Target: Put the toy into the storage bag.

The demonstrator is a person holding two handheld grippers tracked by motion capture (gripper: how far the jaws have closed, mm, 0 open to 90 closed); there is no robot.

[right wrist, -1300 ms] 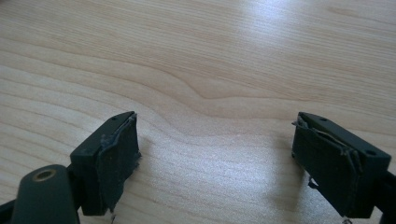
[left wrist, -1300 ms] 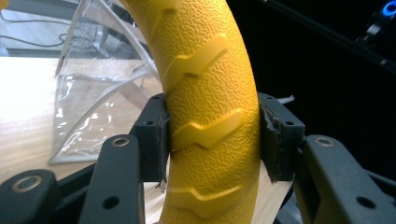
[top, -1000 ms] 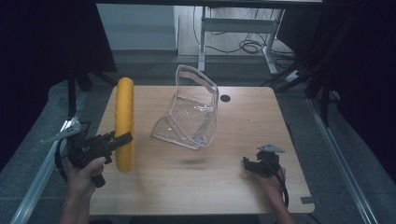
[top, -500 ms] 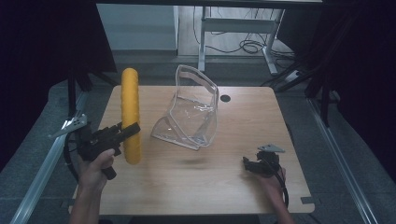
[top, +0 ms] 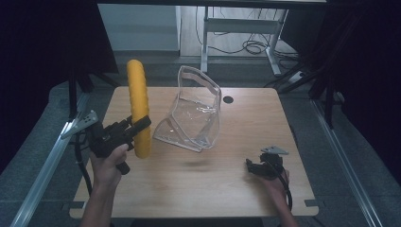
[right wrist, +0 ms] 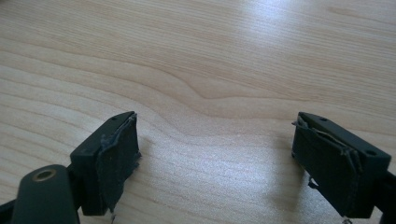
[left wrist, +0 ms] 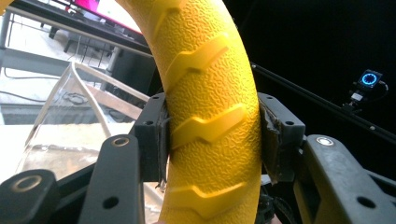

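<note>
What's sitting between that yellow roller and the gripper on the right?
In the high view, the clear plastic bag stands between the yellow roller and the right gripper; past the bag the wooden table is bare.

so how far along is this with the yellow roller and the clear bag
Done: the left gripper has clamped the yellow roller and tilted it up off the table. In hand: carrying it beside the clear bag. Left: getting it inside. The right gripper rests open, idle.

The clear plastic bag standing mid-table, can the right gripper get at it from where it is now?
Probably yes: the right gripper is open and holds nothing, with bare wooden table between it and the clear plastic bag.
</note>
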